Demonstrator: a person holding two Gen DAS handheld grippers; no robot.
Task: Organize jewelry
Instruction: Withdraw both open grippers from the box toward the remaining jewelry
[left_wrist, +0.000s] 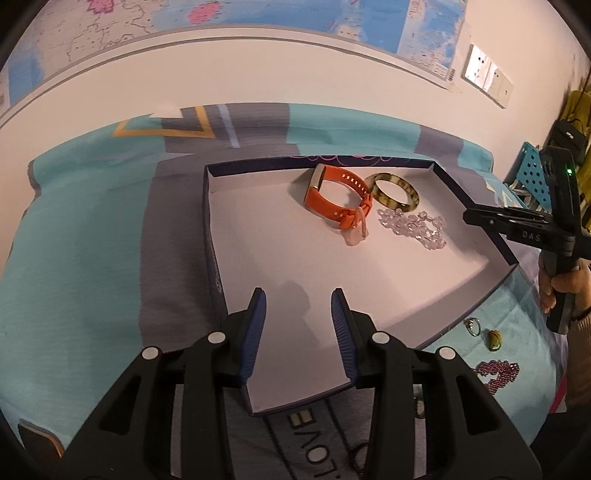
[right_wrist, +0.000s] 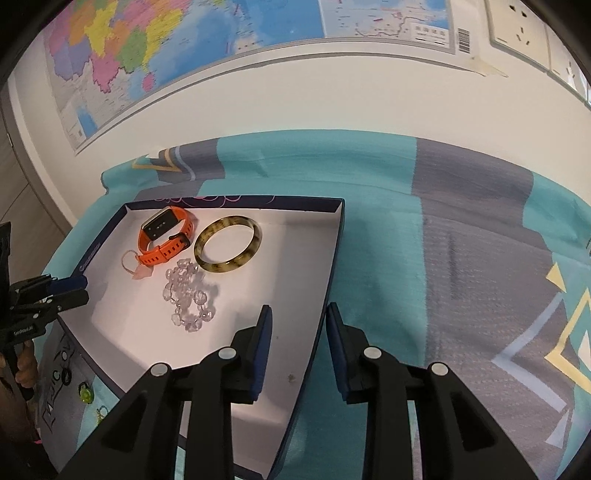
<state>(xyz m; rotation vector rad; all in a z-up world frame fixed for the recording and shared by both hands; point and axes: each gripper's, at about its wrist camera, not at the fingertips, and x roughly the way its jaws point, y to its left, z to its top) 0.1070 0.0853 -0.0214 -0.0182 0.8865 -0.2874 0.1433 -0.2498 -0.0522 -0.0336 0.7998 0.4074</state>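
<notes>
- Nearest the lens, the left gripper (left_wrist: 298, 332) hangs over the near end of the box lid (left_wrist: 229, 177), blue pads spread wide and nothing between them: released, and it looks poised to steady the tray or wait its turn
- Inside the tray, toward the far wall, sits the orange watch (left_wrist: 334, 199), strap looped and standing on edge, with a small pink bead bracelet (left_wrist: 360, 229) leaning against its buckle
- Just to the right, touching the watch strap, the tortoiseshell bangle (left_wrist: 395, 194) lies flat; in front of it the clear crystal bracelet (left_wrist: 412, 227) is heaped in a loose pile
- My read: the pieces are being gathered at one end so the white floor nearer us stays free for the rest
- Over at the tray's right wall, the right gripper (right_wrist: 299, 341) straddles the rim, one pad inside and one outside, jaws parted and not closed on it; from the left wrist view its fingers look near together, but its own camera shows the gap
- Off the tray, on the teal bedspread (left_wrist: 92, 240), a silver ring (left_wrist: 472, 326), a small yellow-green ring (left_wrist: 494, 338) and a magenta bead bracelet (left_wrist: 498, 373) lie waiting, likely next to go in
</notes>
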